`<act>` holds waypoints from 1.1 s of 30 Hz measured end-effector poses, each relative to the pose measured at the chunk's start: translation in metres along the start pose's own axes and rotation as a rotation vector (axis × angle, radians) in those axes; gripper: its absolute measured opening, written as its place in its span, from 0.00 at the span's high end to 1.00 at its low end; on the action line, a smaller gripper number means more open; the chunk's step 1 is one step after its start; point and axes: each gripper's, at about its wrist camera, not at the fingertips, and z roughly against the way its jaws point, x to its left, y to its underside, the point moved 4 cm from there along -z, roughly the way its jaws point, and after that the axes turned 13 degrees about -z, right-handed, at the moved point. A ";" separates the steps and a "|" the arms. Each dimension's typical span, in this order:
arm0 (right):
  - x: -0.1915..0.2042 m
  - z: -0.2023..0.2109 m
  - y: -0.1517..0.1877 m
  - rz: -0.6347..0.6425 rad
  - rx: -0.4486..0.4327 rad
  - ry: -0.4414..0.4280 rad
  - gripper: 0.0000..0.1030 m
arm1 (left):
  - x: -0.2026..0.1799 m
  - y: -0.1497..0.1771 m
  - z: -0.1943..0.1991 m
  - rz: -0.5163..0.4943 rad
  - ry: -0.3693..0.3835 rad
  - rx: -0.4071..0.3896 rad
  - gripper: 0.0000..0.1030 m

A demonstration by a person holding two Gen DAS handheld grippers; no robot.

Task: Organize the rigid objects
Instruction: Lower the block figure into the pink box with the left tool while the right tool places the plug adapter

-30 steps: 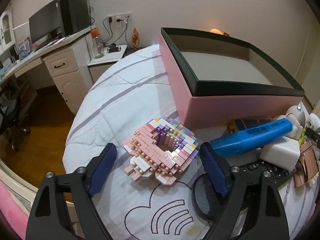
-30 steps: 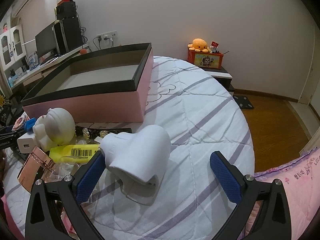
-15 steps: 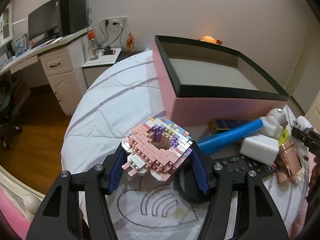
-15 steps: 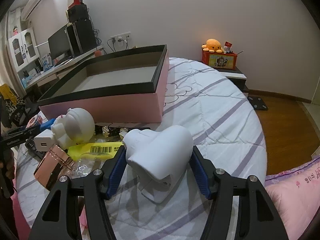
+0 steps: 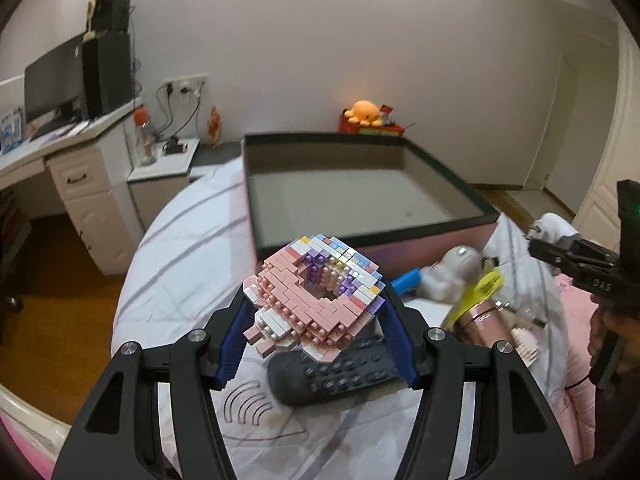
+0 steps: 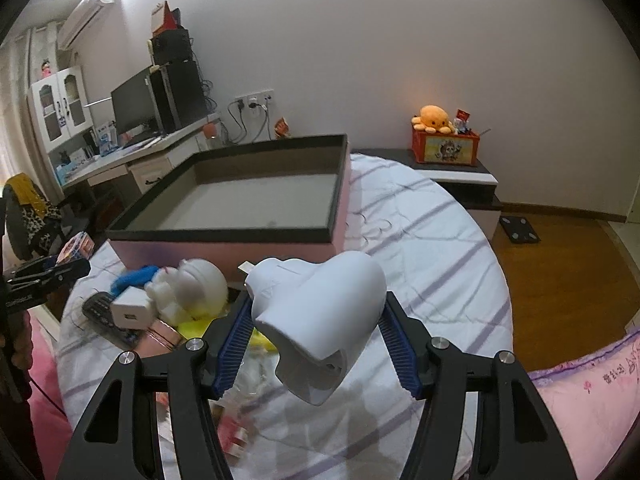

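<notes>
Left gripper [image 5: 316, 316]: jaws clamped on pink brick-built ring [image 5: 314, 298]. Right gripper [image 6: 316, 332]: jaws clamped on white moulded plastic piece [image 6: 320, 316]. Both lifted, presumably for the open pink black-rimmed box [image 6: 224, 236].

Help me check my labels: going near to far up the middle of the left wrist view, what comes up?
Remote control → brick donut, clamped in the left gripper → pink box → orange octopus toy.

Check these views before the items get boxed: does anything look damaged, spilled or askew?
Nothing looks broken or spilled. The brick donut sits tilted in the left claw, and the remaining items lie jumbled beside the pink box.
</notes>
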 end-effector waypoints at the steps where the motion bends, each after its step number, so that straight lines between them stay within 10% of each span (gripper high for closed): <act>1: 0.002 0.001 -0.003 0.005 -0.004 -0.006 0.38 | -0.003 -0.005 0.002 -0.006 0.002 -0.009 0.40; 17: 0.061 -0.052 -0.067 0.150 0.006 -0.069 0.38 | -0.014 -0.098 -0.057 -0.046 0.067 -0.046 0.40; 33: 0.082 -0.143 -0.071 0.207 0.158 -0.024 0.38 | 0.002 -0.084 -0.138 -0.014 0.044 0.112 0.39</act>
